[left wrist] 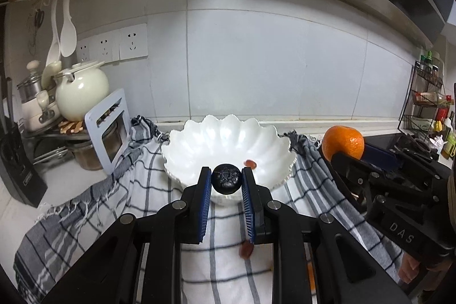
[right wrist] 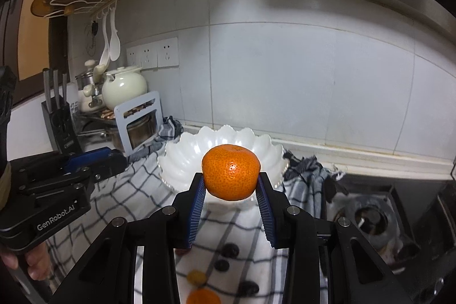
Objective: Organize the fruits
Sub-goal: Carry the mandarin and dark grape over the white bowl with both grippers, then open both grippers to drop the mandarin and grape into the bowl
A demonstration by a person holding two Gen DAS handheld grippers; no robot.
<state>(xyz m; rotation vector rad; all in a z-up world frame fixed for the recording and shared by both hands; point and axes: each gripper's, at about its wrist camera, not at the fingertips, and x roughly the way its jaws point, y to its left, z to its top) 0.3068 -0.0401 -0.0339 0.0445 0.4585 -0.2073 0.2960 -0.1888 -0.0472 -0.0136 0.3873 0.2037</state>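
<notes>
The left tongs [left wrist: 226,180] are pinching a dark fruit [left wrist: 226,178] and the right tongs [right wrist: 230,184] a mandarin [right wrist: 231,171], both hovering before the white bowl [left wrist: 199,144]; next, I judge, carrying each over the rim and releasing.

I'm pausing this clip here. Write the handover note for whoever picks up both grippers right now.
Left gripper: shut on a small dark fruit, held just before the white scalloped bowl.
Right gripper: shut on a mandarin, also in front of the bowl.
Done: one small red fruit lies in the bowl.
Left: drop both held fruits in, then collect the dark fruits and orange ones on the checked cloth.
</notes>
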